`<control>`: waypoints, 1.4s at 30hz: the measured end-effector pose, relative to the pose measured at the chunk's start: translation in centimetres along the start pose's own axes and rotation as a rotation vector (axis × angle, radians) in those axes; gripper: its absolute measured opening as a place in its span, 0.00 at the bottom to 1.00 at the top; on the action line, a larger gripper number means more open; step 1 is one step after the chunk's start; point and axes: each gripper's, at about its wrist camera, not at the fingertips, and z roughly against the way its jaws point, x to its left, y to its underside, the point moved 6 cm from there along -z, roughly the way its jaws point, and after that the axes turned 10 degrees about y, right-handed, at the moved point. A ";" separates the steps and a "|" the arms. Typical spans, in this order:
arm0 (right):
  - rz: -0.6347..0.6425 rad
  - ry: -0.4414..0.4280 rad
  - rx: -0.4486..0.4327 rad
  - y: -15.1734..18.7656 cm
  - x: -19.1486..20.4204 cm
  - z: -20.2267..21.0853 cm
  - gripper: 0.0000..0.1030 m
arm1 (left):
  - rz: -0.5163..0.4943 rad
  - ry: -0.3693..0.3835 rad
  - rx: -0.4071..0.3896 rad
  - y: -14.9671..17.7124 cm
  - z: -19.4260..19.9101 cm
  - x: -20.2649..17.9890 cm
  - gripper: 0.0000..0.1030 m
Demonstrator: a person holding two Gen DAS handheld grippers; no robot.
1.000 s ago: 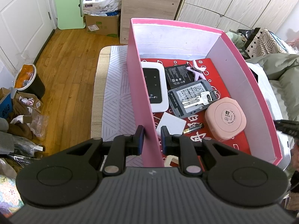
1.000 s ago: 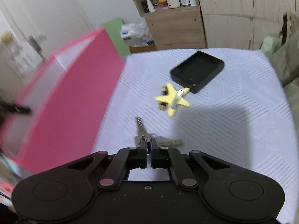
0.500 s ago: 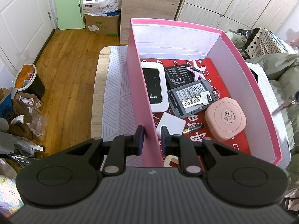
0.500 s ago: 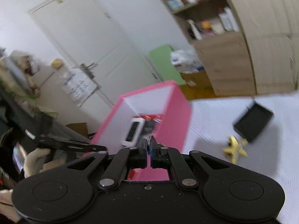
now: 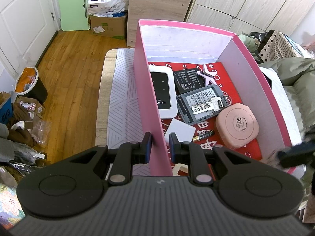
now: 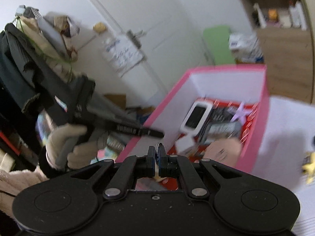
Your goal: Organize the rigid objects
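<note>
A pink box [image 5: 246, 49] stands on the bed, and my left gripper [image 5: 159, 143] is shut on its left wall near the front corner. Inside lie a white Wi-Fi router [image 5: 163, 90], a black battery [image 5: 187, 80], a grey device [image 5: 189, 106] with a key bunch [image 5: 208, 105] on it, a pink round case [image 5: 237, 125], a small AA battery [image 5: 202, 135] and a white card [image 5: 180, 130]. My right gripper [image 6: 157, 153] hovers over the box's [image 6: 263, 106] near end, shut on a key ring [image 6: 158, 145]. The keys hanging from it are hidden.
A yellow star-shaped piece [image 6: 308, 167] lies on the white bedspread right of the box. A gloved hand [image 6: 65, 143] holds the left gripper. Wooden floor with a bin [image 5: 29, 84] and clutter lies left of the bed; a wooden cabinet [image 5: 157, 9] stands behind.
My right gripper lifted the key bunch off the bedspread and swung up and left, so it now looks down into the pink box. The left gripper kept its hold on the box wall.
</note>
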 end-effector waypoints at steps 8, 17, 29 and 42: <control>0.022 0.078 0.115 2.2 -0.5 -1.8 0.11 | -0.008 0.003 -0.001 -0.1 0.0 -0.2 0.16; -0.028 0.175 -0.039 1.5 -3.6 5.0 0.18 | -0.001 -0.002 -0.001 0.0 0.1 -0.2 0.16; -0.102 0.537 -0.096 4.0 -12.0 7.6 0.28 | 0.012 -0.014 -0.002 0.0 0.1 -0.3 0.16; -0.024 0.666 -0.062 4.9 -17.2 3.4 0.43 | 0.014 -0.021 0.000 0.0 0.0 -0.4 0.16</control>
